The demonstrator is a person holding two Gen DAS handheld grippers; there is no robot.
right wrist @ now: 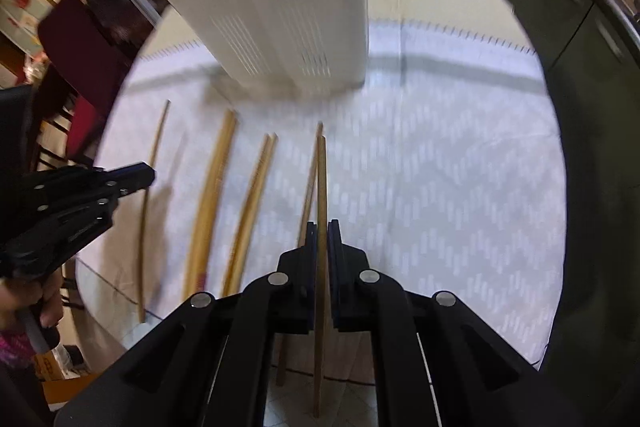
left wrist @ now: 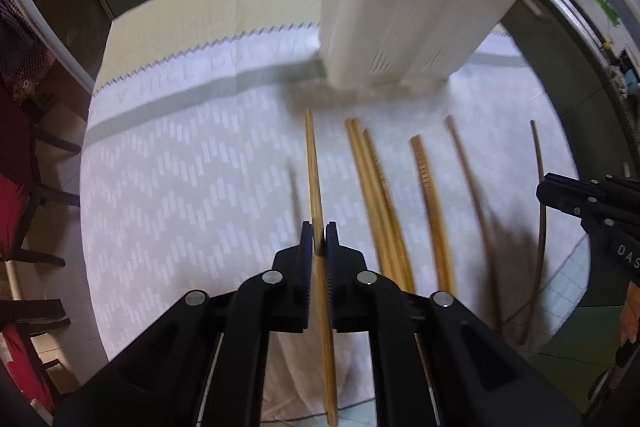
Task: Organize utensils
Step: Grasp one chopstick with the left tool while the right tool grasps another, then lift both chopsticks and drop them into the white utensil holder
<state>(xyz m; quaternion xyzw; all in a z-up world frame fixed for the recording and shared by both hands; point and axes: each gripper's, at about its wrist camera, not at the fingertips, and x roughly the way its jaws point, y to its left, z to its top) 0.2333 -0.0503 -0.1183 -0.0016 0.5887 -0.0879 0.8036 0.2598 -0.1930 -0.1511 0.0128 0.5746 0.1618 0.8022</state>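
White slotted utensil holder [left wrist: 404, 7] stands upright at the far side of the table's patterned cloth [left wrist: 192, 163]; its inside isn't visible from either wrist view, so contents unknown. Left gripper [left wrist: 319, 239] has its jaws pinched onto a light bamboo chopstick [left wrist: 314, 163], and right gripper [right wrist: 322, 237] is likewise clamped on a darker wooden chopstick [right wrist: 321, 179], both sticks running lengthwise between the pads and pointing toward the holder. The other chopsticks [left wrist: 380, 195] lie loose on the cloth in a rough row between the two grippers, just short of the holder's base.
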